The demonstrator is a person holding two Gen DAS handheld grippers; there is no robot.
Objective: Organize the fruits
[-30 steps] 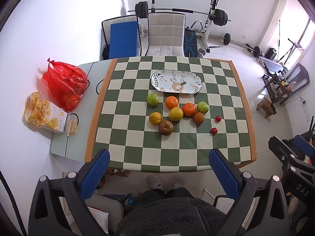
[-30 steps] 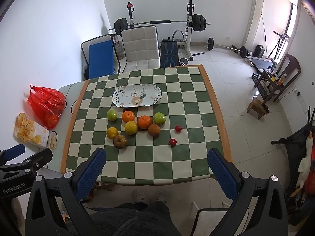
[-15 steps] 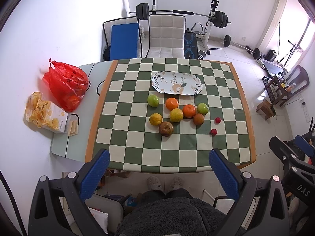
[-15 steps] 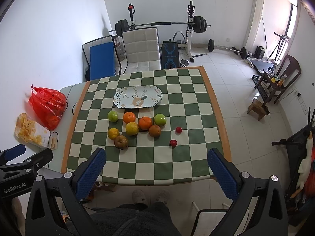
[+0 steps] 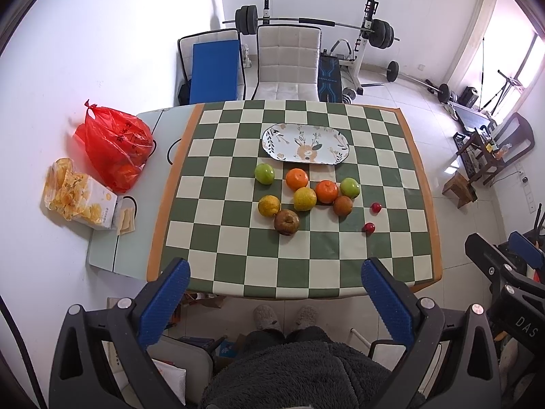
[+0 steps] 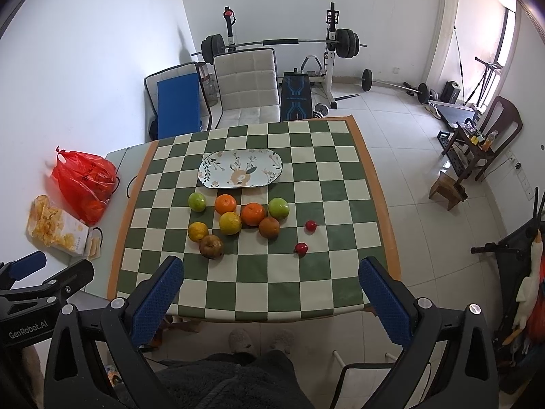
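Note:
Several fruits lie in a cluster on the green checkered table (image 5: 238, 266): two green apples (image 5: 264, 173), two oranges (image 5: 297, 179), two yellow citrus (image 5: 305, 198), a brown pear-like fruit (image 5: 286, 222) and two small red fruits (image 5: 375, 207). An empty oval floral plate (image 5: 305, 142) sits behind them, also in the right wrist view (image 6: 241, 168). My left gripper (image 5: 274, 277) and right gripper (image 6: 270, 274) are both open and empty, held high above the table's near edge.
A red plastic bag (image 5: 114, 145) and a snack box (image 5: 78, 194) sit on the grey side table at the left. Two chairs (image 5: 287, 64) and a weight bench stand behind the table. Wooden furniture (image 5: 490, 150) stands at the right.
Both views have shifted slightly; the table sits a little lower in frame. The fruits have not moved and both grippers stay open.

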